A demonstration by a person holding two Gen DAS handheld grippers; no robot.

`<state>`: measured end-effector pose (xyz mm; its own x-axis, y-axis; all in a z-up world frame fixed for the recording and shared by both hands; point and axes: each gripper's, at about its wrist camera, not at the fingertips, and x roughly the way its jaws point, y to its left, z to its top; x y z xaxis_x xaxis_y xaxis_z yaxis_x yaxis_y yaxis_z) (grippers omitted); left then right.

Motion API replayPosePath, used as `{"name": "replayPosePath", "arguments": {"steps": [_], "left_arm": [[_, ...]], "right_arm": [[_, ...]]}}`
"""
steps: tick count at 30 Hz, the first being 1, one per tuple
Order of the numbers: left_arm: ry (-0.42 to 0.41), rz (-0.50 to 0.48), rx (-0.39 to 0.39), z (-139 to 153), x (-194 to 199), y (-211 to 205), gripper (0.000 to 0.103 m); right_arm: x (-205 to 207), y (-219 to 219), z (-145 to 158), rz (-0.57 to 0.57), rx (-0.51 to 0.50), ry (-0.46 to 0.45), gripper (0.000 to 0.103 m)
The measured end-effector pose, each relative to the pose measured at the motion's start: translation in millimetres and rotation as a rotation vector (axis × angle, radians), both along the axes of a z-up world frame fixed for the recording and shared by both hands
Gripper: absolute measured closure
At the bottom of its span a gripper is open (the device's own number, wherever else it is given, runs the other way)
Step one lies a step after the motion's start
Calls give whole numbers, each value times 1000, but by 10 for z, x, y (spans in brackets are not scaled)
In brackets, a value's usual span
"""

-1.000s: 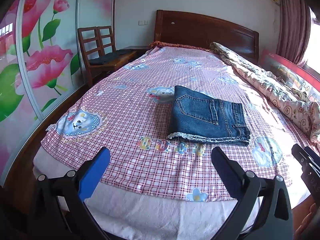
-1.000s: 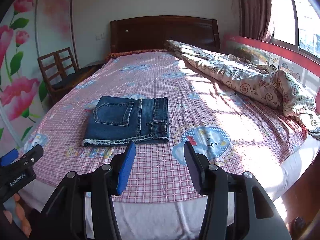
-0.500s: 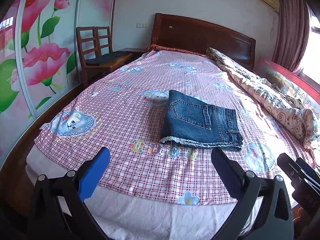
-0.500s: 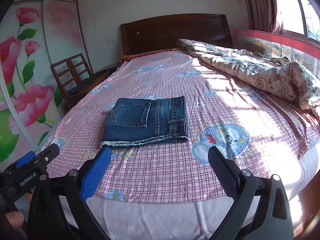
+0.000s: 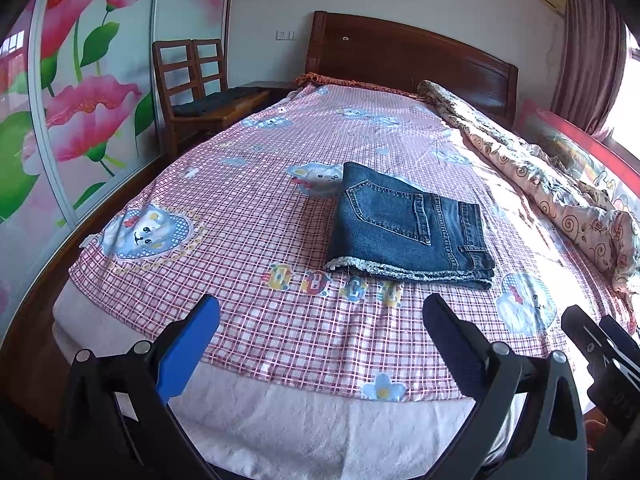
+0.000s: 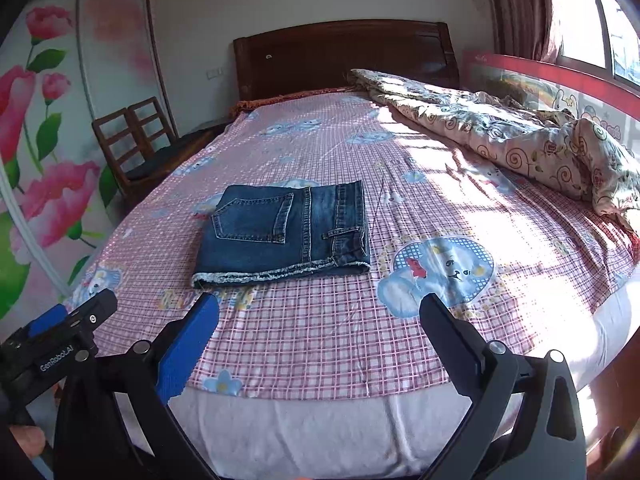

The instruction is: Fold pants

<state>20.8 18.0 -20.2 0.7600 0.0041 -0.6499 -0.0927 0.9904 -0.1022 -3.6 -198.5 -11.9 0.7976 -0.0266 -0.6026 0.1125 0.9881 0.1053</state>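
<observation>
The denim shorts are lying folded into a compact rectangle on the checked sheet of the bed, a little in from the foot edge and roughly midway between the two long sides. The frayed hem is facing the foot edge, and a back pocket is showing on top. Judging by that neat stack, the folding is looking finished or nearly so, with nothing sticking out that is asking for another pass.

The left tool is hovering over the foot edge with its two fingers spread wide and nothing between them. The right tool is sitting in much the same place, just beside it, and its fingers are likewise standing far apart with only bare sheet showing in the gap. Neither is touching the shorts; both are standing clear of the cloth, probably so that the fold is not being dragged out of shape.

A rumpled quilt is lying along the window side of the bed, well apart from the shorts, so it is not crowding the fold. A wooden chair is standing off the opposite side, near the headboard.
</observation>
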Motion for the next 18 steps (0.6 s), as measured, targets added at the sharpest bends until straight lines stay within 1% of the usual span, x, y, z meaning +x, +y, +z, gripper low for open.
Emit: {"name": "replayPosePath", "arguments": {"steps": [3,6,12,14,18], "left_arm": [[-30,1,27,48,-37,-39,2],[-43,0,23,92,-51,-45,2],[-31,0,24,90,-48,-53,2],[-25,-4,35,90,-42,-75,2],[-33,-10,35,116,-45,-96,2]], "right_arm": [[2,-5,-2,-7,-7,0,3],[-6,-21,12,-13,-1,-5,3],[-7,-13,38,-7,-5,-12,3],[-4,-4,35,-3,-5,-11,3],[-4,10,43,0,-6,-12,3]]}}
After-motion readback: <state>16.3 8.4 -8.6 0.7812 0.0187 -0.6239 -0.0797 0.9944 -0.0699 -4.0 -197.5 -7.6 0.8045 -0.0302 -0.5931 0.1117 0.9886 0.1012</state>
